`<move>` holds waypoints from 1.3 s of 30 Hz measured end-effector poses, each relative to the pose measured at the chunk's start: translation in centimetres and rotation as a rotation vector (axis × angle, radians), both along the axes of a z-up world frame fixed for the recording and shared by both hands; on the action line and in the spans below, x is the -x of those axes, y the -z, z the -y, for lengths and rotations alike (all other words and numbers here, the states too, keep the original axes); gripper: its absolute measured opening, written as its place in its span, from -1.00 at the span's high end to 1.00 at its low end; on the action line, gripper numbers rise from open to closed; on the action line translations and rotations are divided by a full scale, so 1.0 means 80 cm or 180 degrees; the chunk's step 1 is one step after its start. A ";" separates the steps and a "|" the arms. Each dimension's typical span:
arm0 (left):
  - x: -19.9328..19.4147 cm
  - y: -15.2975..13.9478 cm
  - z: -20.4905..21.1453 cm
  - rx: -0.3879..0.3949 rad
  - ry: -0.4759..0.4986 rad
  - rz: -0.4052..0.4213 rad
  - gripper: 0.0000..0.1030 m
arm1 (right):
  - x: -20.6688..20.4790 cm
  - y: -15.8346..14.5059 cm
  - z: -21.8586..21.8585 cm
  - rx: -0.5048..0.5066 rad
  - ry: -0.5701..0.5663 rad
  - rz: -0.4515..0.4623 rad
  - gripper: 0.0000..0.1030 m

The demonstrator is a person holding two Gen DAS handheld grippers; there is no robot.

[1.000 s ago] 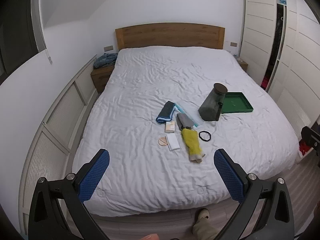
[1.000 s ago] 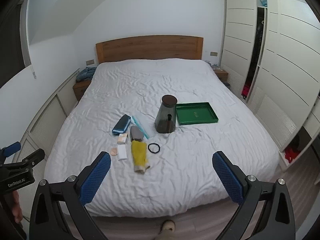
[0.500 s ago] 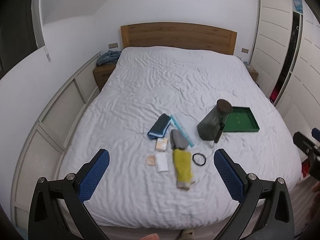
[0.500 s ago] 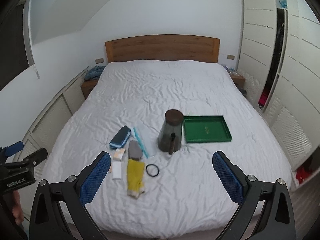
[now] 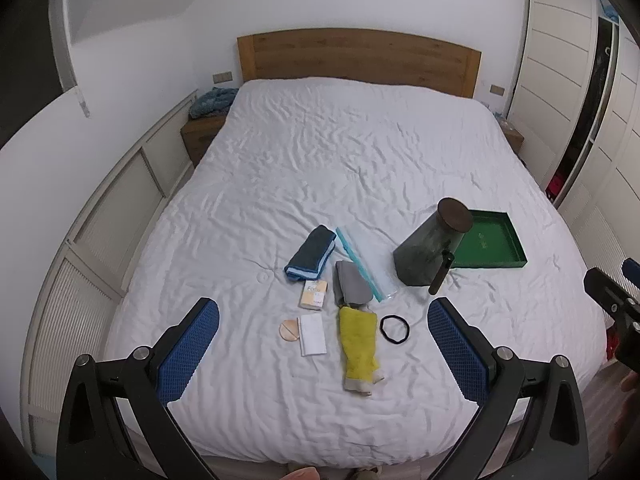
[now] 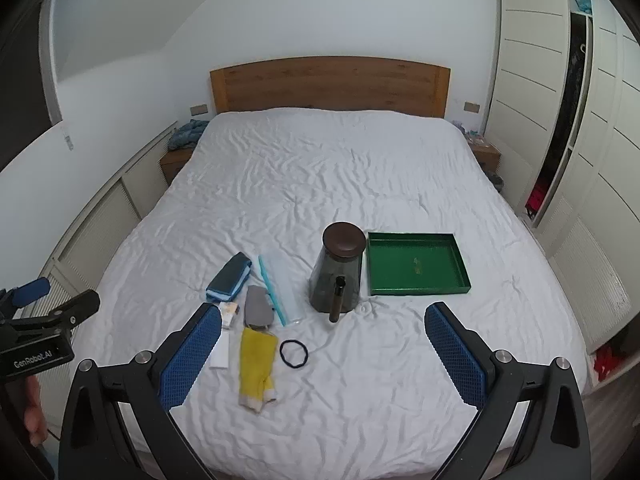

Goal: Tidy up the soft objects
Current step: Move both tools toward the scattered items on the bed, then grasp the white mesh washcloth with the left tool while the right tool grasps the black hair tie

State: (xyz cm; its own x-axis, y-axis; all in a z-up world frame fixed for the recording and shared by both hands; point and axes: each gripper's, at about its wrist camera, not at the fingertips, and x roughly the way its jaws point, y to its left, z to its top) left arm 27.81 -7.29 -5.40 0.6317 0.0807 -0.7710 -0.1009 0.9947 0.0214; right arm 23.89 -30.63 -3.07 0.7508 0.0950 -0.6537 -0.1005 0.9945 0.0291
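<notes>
Both the left tongs [image 5: 323, 338] and right tongs [image 6: 323, 340] gape wide, empty, above the bed [image 6: 360, 168]. At frame centre lie the yellow sock [image 5: 358, 340], grey sock [image 5: 352, 286] and blue cloth [image 5: 311, 254] (green tray [image 6: 416, 264] to the right).

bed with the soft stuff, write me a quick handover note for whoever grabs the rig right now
Left claw: open, holding nothing, above the near end of the bed.
Right claw: open, holding nothing, beside it.
Soft things lie in a loose cluster on the duvet: yellow sock, grey sock, folded blue cloth, black hair tie. A clear zip bag lies flat beside the grey sock.
The dark lidded jar stands next to the green tray, which appears to hold none of the soft things.
Done: nothing sorted yet.
Left: pick up each soft item and put it away.
</notes>
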 end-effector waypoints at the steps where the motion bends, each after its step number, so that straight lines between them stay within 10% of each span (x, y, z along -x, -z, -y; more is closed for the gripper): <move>1: -0.005 0.003 -0.002 -0.0001 0.0027 -0.0013 -0.98 | -0.001 0.000 -0.005 0.0005 0.0018 0.0008 -0.99; 20: -0.098 0.087 -0.078 0.0040 0.0484 -0.0190 -0.98 | -0.057 0.069 -0.137 0.0052 0.0124 0.0100 -0.99; 39: -0.136 0.268 -0.065 0.0107 0.0052 -0.0590 -0.98 | -0.233 0.262 -0.121 0.0129 -0.0632 -0.0270 -0.99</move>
